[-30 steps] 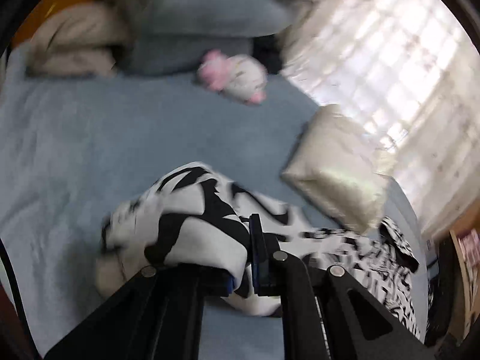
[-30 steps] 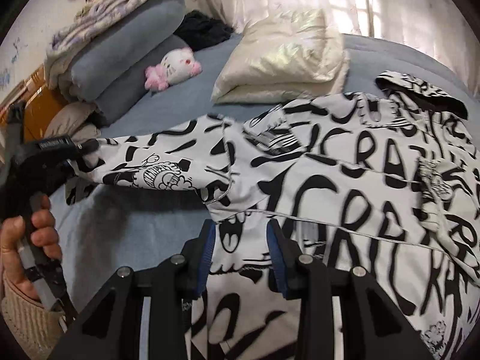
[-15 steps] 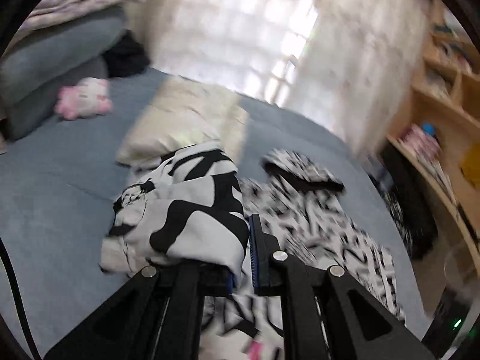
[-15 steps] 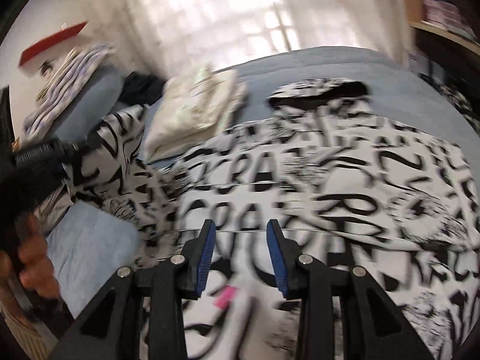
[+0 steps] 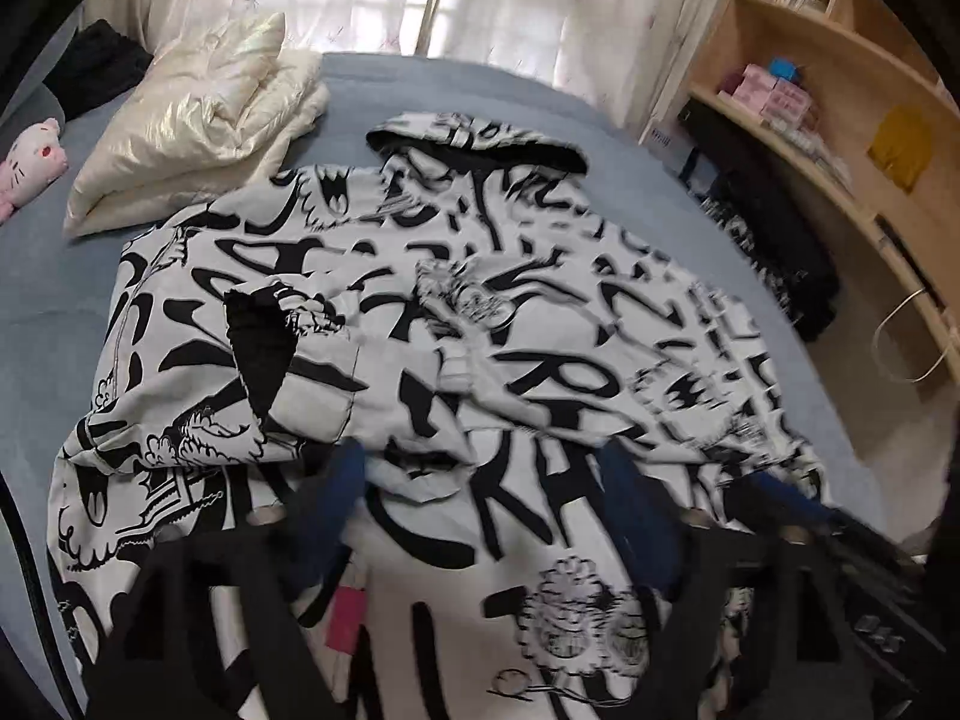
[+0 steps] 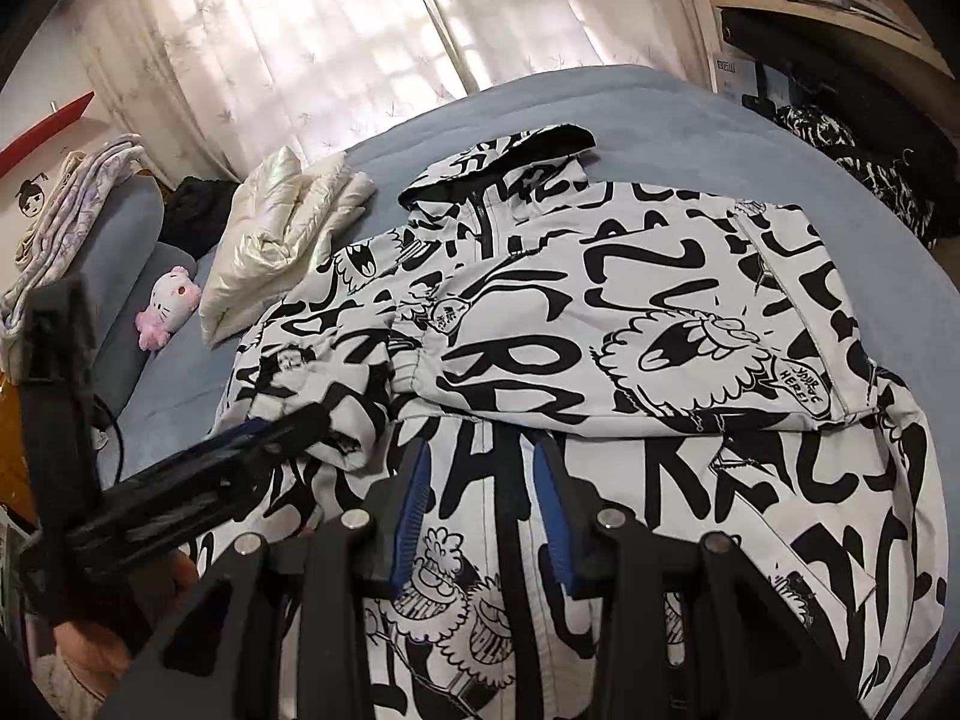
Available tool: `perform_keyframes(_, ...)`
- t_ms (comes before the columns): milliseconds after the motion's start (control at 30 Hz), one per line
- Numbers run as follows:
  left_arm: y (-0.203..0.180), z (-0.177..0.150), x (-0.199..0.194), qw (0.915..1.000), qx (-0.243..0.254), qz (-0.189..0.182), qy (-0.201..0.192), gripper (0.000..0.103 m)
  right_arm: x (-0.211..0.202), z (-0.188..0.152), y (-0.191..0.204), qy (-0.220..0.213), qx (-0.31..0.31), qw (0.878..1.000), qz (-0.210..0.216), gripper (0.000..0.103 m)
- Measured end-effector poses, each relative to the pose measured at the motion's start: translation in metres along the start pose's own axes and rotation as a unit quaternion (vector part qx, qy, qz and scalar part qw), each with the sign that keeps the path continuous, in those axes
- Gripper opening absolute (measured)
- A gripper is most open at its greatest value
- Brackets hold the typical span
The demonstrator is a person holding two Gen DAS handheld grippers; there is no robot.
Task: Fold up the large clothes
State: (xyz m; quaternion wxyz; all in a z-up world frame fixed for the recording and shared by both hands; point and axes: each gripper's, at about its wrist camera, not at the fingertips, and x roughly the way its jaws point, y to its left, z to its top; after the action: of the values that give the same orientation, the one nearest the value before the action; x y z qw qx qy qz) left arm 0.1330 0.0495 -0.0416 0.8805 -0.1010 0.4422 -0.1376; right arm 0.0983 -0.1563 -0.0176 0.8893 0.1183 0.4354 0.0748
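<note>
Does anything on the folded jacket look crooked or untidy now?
Yes. On the black-and-white jacket, the folded-in sleeve lies bunched and slanted, its black cuff lining turned outward. The hood lies flat.

Blue bed (image 5: 540, 84), sunlit sheer curtains (image 6: 336, 30), wooden shelves (image 5: 840, 72)

Matt printed cloth is seen on the hoodie (image 5: 540, 312), a pearly sheen on the folded jacket (image 5: 192, 120), and pale bare wood on the shelves (image 5: 840, 138).
</note>
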Motion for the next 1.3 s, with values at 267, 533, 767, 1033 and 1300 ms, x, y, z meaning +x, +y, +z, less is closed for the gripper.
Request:
perform_keyframes(267,0.028,-0.003,-0.049,0.9959,-0.046,-0.074,-0.024,0.096,-0.004,0.0,0.005,-0.002,-0.012,1.0,0.022,0.036)
perform_keyframes(533,0.077,-0.038,-0.085,0.9925,-0.106,-0.047,-0.04,0.097,0.004,-0.005,0.029,0.013,-0.048,0.998,0.044,0.049)
perform_keyframes(767,0.108,-0.059,-0.088,0.9928,-0.116,0.004,-0.031,0.097,0.03,-0.002,0.08,0.024,-0.152,0.987,0.046,0.049)
perform_keyframes(1033,0.122,-0.067,-0.079,0.9915,-0.128,0.001,-0.02,0.097,0.106,-0.001,0.123,0.065,-0.267,0.961,0.002,0.049)
perform_keyframes(1300,0.137,-0.073,-0.076,0.9891,-0.146,0.007,-0.014,0.097,0.144,0.009,0.135,0.09,-0.308,0.947,-0.008,0.01)
